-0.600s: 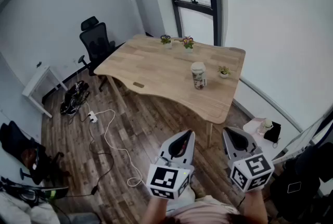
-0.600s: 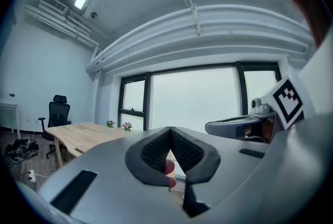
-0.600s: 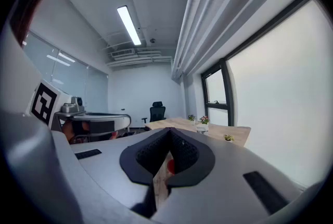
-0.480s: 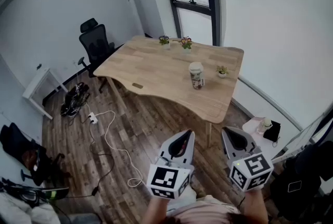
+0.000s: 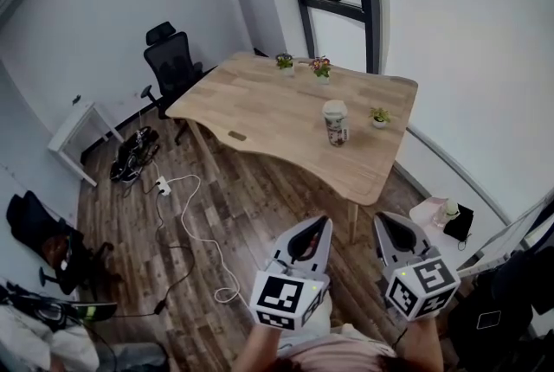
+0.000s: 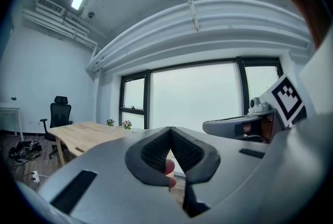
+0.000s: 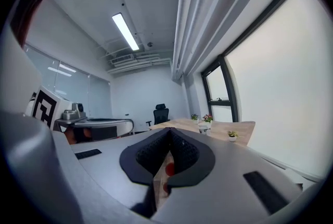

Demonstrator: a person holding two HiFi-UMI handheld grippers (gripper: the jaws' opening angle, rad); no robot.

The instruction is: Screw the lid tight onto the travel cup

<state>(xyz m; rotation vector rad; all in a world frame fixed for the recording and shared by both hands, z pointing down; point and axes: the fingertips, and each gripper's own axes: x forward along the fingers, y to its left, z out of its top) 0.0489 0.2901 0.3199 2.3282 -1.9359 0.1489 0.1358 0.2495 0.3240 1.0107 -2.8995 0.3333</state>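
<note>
Travel cup (image 5: 335,123) is standing lid-on, mid-right on the table (image 5: 260,106), well apart from left gripper (image 5: 317,225) and right gripper (image 5: 386,221), both hanging shut and empty, so I'm judging this pre-approach: next is closing in over the near table edge, floor ahead lying open, cable (image 5: 195,232) trailing left.

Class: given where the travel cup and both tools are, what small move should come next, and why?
Probably step toward the table: the travel cup stands there, far beyond the left tool and right tool, both shut and empty.
</note>
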